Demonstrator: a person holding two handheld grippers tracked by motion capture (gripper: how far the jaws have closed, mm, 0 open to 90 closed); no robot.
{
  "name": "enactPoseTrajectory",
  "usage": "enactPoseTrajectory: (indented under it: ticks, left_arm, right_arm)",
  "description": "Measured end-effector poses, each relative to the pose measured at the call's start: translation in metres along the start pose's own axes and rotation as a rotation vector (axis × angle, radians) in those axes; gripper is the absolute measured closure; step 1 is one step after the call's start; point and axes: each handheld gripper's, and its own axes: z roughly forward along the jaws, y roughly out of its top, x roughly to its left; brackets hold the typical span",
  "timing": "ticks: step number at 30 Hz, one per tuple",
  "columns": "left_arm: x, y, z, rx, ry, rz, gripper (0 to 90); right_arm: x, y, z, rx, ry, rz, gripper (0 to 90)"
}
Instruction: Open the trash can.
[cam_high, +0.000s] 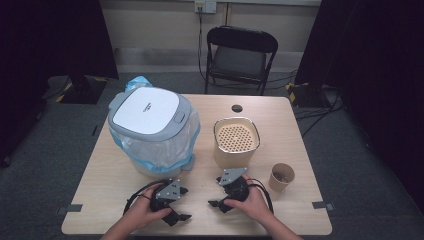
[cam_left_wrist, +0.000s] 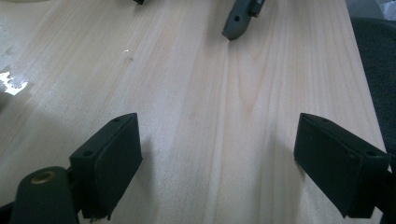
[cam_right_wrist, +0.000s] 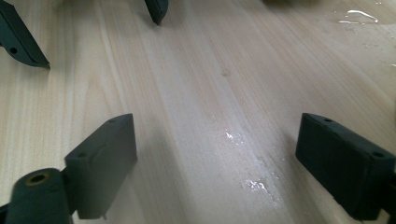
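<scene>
Here I rest both hands low on the near part of the wooden surface (cam_high: 295, 150), a claw in each. My left claw (cam_high: 181, 204) points inward toward the right one, its jaws spread wide with only bare wood between them. My right claw (cam_high: 216, 192) faces back at it, jaws likewise wide apart and gripping nothing; in each gripper view the other claw's tips peek in at the top edge. The things nearest me stand beyond the claws: a beige perforated-top container (cam_high: 236, 141) just past my right claw, a small brown paper cup (cam_high: 281, 177) to the right of that hand, and a lidded white bin (cam_high: 152, 131) lined with a clear bag just beyond my left claw. None of them touches either claw.
</scene>
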Motion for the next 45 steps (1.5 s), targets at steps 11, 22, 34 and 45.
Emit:
enactPoseTrajectory:
  ticks: [11, 22, 34, 45]
  left_arm:
    - [0.0, 0.0, 0.0, -0.006, 0.007, 0.003, 14.2]
    - [0.0, 0.0, 0.0, -0.005, 0.006, 0.004, 14.2]
    - [0.0, 0.0, 0.0, -0.005, 0.007, 0.01, 14.2]
    - [0.0, 0.0, 0.0, 0.002, 0.004, 0.012, 14.1]
  right_arm:
    - [-0.005, 0.033, -0.024, 0.058, 0.061, -0.021, 23.7]
    - [-0.012, 0.07, -0.053, 0.083, 0.093, -0.042, 26.4]
    - [-0.017, 0.115, -0.083, 0.086, 0.098, -0.073, 35.4]
    - [-0.028, 0.152, -0.101, 0.043, 0.11, -0.064, 40.4]
